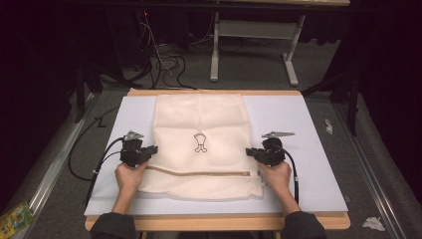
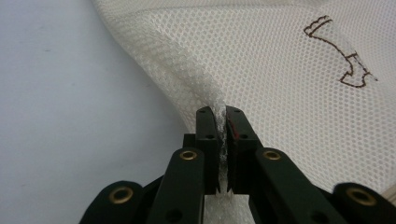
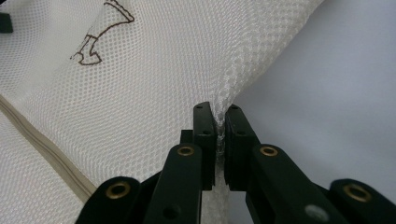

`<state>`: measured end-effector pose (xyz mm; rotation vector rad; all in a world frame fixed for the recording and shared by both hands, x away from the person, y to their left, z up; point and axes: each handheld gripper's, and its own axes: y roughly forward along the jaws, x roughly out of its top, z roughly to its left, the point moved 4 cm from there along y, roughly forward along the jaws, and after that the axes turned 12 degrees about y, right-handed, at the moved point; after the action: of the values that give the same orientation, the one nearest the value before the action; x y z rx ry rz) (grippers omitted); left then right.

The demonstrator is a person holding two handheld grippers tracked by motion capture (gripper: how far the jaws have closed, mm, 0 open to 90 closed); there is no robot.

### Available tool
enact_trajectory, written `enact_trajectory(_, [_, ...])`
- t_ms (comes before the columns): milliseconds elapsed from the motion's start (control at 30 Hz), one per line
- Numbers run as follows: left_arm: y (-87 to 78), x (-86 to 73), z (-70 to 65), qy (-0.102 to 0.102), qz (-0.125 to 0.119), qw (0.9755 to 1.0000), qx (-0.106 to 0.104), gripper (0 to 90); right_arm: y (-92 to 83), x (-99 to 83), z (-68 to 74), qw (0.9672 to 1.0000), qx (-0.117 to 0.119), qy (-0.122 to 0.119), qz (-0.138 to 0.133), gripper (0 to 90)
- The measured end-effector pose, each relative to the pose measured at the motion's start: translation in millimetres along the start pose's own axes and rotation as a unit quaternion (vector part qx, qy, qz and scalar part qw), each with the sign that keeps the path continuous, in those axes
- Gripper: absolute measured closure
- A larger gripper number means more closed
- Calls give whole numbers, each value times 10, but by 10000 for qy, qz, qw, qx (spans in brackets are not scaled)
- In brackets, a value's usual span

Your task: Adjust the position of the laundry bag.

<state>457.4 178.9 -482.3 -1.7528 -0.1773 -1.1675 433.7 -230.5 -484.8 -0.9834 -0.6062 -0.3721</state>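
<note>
A: What are the two grippers doing with the mesh laundry bag [image 1: 200,144]?

B: Each one is pinching a side edge of it. The left gripper [image 1: 149,151] is biting the bag's left edge, and in the left gripper view its jaws are pressed together on a gathered ridge of mesh [image 2: 222,140]. The right gripper [image 1: 251,153] is doing the same on the right edge, with its jaws clamping a thin fold of mesh [image 3: 219,128].

A: And where is the bag lying?

B: It is lying flat on the white table cover [image 1: 298,119], centred between the hands, with its long axis running away from the person. The zipper [image 1: 204,173] is crossing it near the person's end, and a small brown printed emblem [image 1: 199,142] is sitting mid-bag.

A: So what is the coming move depending on?

B: The bag is stretching straight between the two grippers, and both are gripping at about the same place along its length, just beyond the zipper. Neither hand is nearer to it than the other. I judge they are preparing to lift or fold it together, so the hands will need to travel evenly, or the mesh will be skewing and pulling out of one pinch.
</note>
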Motion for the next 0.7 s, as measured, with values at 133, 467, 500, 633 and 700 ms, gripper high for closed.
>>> enact_trajectory(133, [61,19,-29,-37,-44,10000,-42,856,-53,10,-77,10000,-57,43,-48,866])
enact_trajectory(467, [222,127,-179,3,-61,9998,-174,856,-194,70,-274,9993,-325,139,-134,865])
enact_trajectory(500, [228,132,-190,2,-72,9998,-175,856,-194,70,-274,9993,-325,139,-134,865])
enact_trajectory(633, [272,194,-246,54,-76,9997,-203,855,-273,53,-362,9988,-374,225,-213,865])
enact_trajectory(700, [294,230,-287,132,-82,9997,-187,855,-290,50,-376,9987,-409,242,-199,865])
